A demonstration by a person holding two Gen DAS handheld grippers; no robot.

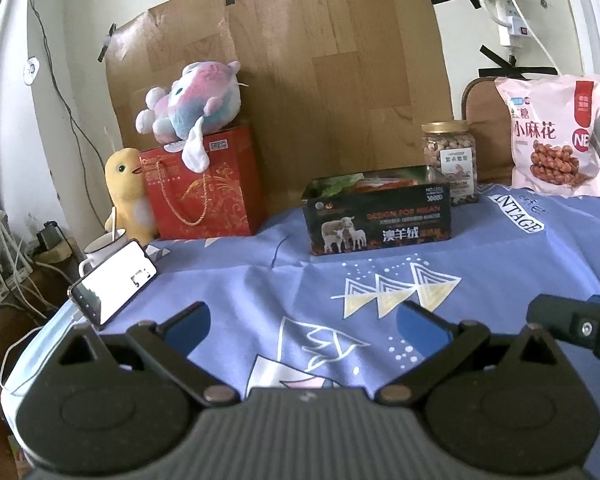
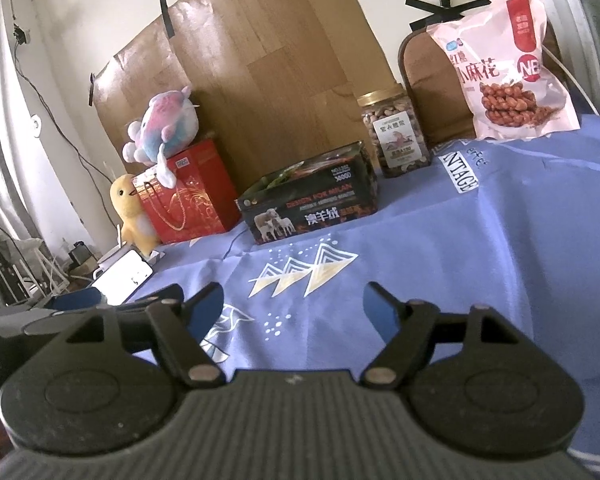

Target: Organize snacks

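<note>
Snacks sat at the far side of the desk (image 1: 500,264), on its blue cloth: a black box (image 1: 380,216) holding packets, a nut jar (image 1: 452,156) just behind its right end, and a pink bag (image 1: 556,136) propped upright further right. The left gripper (image 1: 302,326) and right gripper (image 2: 294,308) hovered near the cloth, jaws apart, nothing between them.

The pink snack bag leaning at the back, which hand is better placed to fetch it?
Right, probably. The pink snack bag stands at the far right, on the right tool's side. That tool is open and empty. The left tool, also open, faces the black box.
</note>
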